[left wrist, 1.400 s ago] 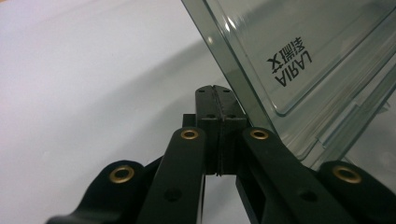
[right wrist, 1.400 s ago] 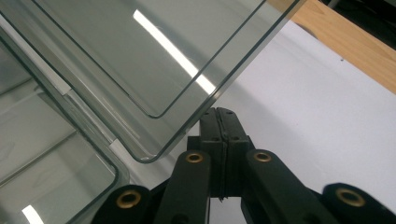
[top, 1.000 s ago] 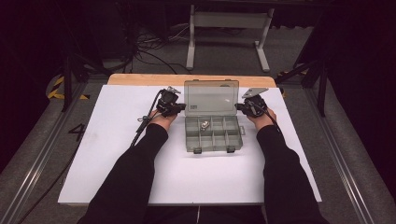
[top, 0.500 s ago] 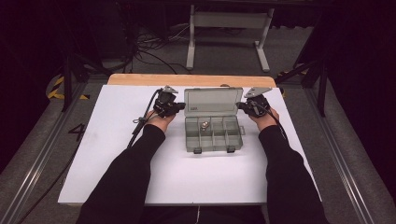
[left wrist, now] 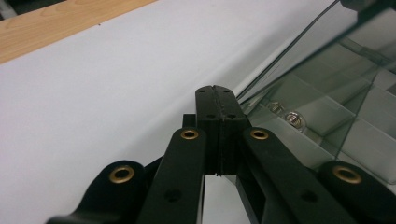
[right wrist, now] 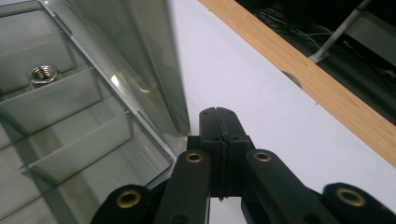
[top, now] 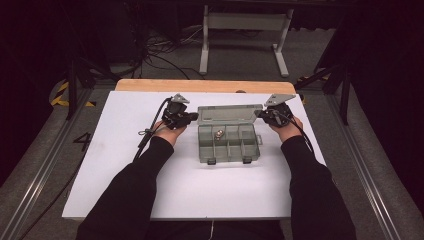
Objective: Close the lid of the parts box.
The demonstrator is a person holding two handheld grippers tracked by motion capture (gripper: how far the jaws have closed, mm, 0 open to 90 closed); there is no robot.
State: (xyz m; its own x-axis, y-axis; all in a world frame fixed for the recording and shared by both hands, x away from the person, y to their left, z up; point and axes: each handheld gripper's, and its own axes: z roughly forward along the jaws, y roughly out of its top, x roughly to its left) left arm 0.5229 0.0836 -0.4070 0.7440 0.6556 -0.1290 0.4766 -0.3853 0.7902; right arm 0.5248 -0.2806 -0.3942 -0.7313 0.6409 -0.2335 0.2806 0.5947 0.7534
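Observation:
A clear plastic compartment box (top: 228,150) stands on the white table top, its lid (top: 230,114) raised about upright at the back. A metal nut (top: 218,134) lies in one rear compartment. My left gripper (top: 192,116) is shut, with nothing between its jaws, and its tip is at the lid's left edge. My right gripper (top: 260,114) is also shut and empty, at the lid's right edge. In the left gripper view the shut jaws (left wrist: 214,88) point past the lid (left wrist: 317,51), with the nut (left wrist: 294,118) behind it. In the right gripper view the gripper (right wrist: 217,111) sits beside the lid (right wrist: 140,56) and the nut (right wrist: 43,73).
The white sheet (top: 125,165) covers a wooden table whose bare strip (top: 200,85) shows at the far edge. A cable (top: 150,132) trails from the left gripper across the table. A metal stand (top: 245,30) is on the floor beyond.
The lid has swung up from lying back toward upright. Both grippers have stayed at its two side edges and moved with it.

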